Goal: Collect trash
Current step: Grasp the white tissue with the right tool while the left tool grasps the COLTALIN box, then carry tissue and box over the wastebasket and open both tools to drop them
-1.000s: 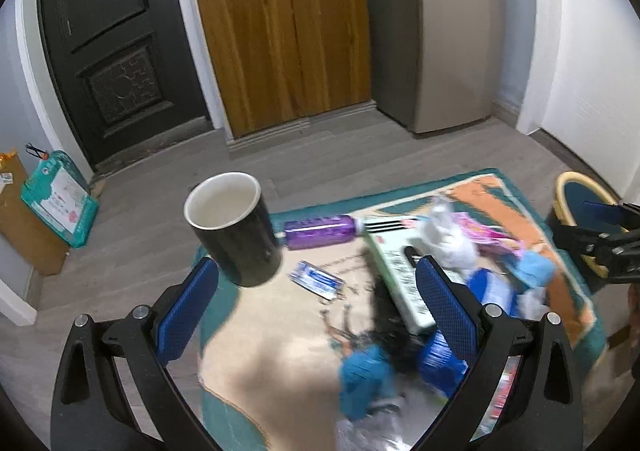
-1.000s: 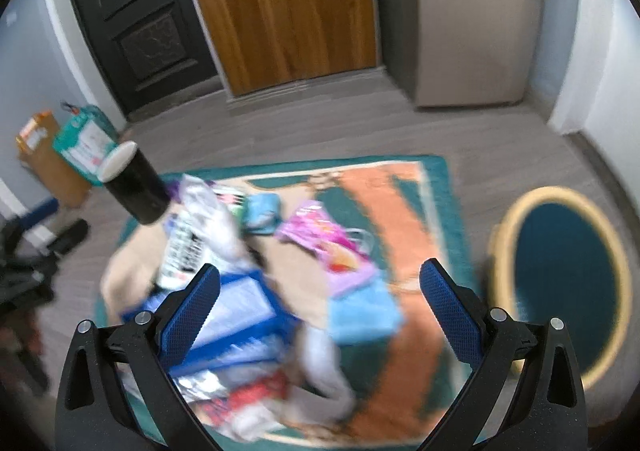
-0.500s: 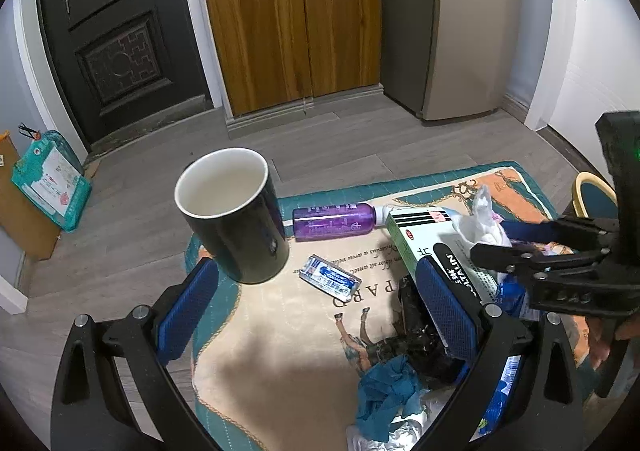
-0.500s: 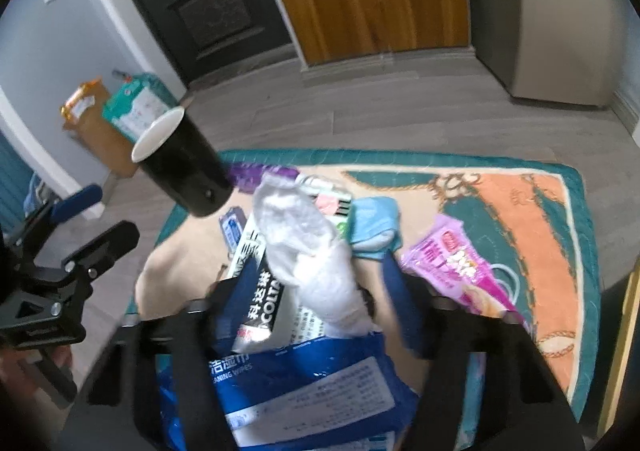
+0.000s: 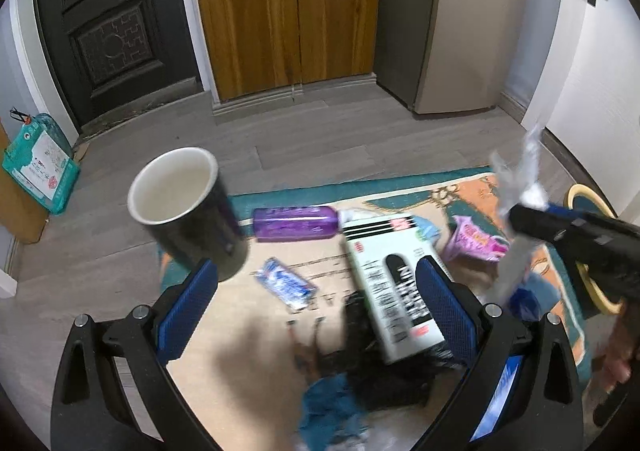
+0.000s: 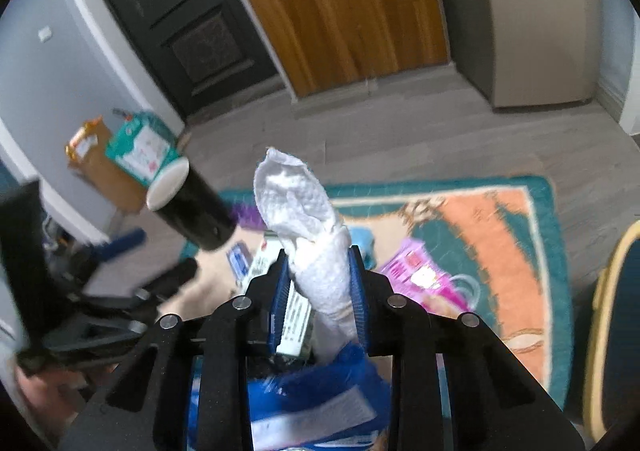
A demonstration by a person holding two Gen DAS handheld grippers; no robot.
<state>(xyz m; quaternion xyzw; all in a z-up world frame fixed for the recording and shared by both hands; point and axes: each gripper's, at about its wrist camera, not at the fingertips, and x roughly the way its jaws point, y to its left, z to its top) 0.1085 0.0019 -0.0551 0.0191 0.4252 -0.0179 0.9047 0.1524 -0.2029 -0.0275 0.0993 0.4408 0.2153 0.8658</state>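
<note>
My right gripper [image 6: 318, 255] is closing its jaws on a crumpled white tissue [image 6: 304, 211], and the pads press its lower part. The tissue sticks up above the fingers, lifted off the litter. In the left wrist view the same tissue [image 5: 520, 179] hangs from the right gripper [image 5: 520, 217] at the right. My left gripper [image 5: 316, 307] stands open over the rug [image 5: 248, 355] with nothing held. Between and beyond its fingers lie a blue wrapper [image 5: 286, 283], a white striped box [image 5: 392, 283] and a purple bottle [image 5: 296, 225]. A black cup [image 5: 188, 211] stands by the left finger.
A round teal bin with a yellow rim [image 6: 616, 311] stands right of the rug. A pink packet [image 6: 424, 279], a blue wipes pack [image 6: 320, 403], a teal cloth [image 5: 332, 403] and a black bag [image 5: 384, 371] litter the rug. A teal pack [image 5: 36, 167] leans at the left wall.
The right gripper went from wide open to closed on the white tissue and raised it off the box. The left gripper drifted a little over the rug, still open.
</note>
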